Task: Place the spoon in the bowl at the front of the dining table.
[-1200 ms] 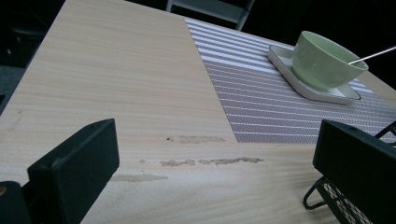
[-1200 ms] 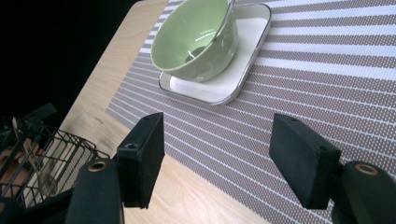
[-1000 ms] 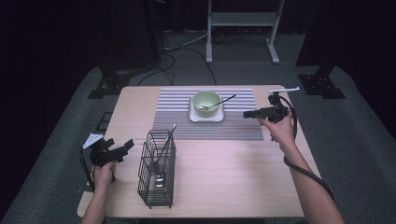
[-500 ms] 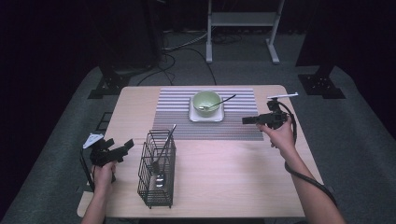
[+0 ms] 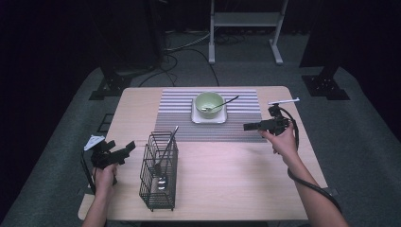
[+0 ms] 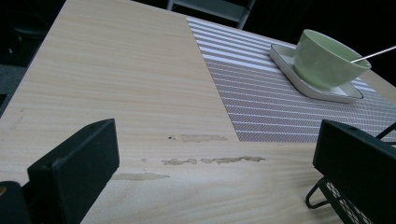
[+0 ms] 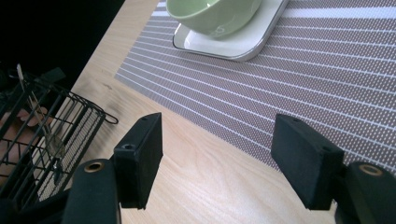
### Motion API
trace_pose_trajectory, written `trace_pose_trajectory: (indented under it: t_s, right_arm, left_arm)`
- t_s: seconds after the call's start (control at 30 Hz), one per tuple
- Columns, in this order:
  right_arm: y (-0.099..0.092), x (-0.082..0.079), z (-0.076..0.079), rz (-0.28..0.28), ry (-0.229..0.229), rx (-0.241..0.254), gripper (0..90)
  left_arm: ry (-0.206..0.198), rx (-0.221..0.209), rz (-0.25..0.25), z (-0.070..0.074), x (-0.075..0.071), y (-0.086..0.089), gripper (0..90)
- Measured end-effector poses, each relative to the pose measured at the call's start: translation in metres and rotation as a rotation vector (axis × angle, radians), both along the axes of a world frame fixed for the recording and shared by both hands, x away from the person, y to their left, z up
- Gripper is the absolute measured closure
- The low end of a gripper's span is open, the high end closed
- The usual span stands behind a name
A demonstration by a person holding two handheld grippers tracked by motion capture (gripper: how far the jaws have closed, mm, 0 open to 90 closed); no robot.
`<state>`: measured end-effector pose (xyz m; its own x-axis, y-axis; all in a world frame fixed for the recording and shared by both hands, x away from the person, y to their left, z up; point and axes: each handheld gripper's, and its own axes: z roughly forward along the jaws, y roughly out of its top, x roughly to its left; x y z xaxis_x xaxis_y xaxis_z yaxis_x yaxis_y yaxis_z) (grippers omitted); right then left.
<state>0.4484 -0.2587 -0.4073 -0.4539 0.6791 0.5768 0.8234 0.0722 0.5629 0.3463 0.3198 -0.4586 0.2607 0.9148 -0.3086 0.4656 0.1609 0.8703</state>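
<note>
A pale green bowl (image 5: 209, 103) sits on a white square plate (image 5: 208, 118) on the striped placemat (image 5: 179, 118), with a spoon (image 5: 228, 101) resting in it. My right gripper (image 5: 247, 126) hovers over the mat's right edge, pointing left. In the right gripper view its jaws stand open (image 7: 218, 135) with nothing between them, and the bowl (image 7: 210, 14) is ahead. My left gripper (image 5: 128, 147) is held at the table's left edge beside the black wire basket (image 5: 160, 175). In its own view it is open (image 6: 215, 140) over bare wood.
The wire basket holds an upright spoon (image 5: 165, 156) and stands at the near left of the wooden table (image 5: 236, 179). Its corner shows in the left gripper view (image 6: 336, 200) and its side in the right gripper view (image 7: 42, 121). Dark stands and cables lie beyond the table.
The right gripper has drifted slightly toward the near side of the table, jaws still open. The left gripper has stayed where it was.
</note>
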Motion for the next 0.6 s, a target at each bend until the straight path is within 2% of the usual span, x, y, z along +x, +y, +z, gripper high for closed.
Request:
trace_pose_trajectory:
  t_s: [0.6]
  right_arm:
    - [-0.001,-0.015,-0.011,0.021,0.019,0.002,33.0]
  left_arm:
    - [0.0,0.001,-0.001,0.0,0.0,-0.002,0.0]
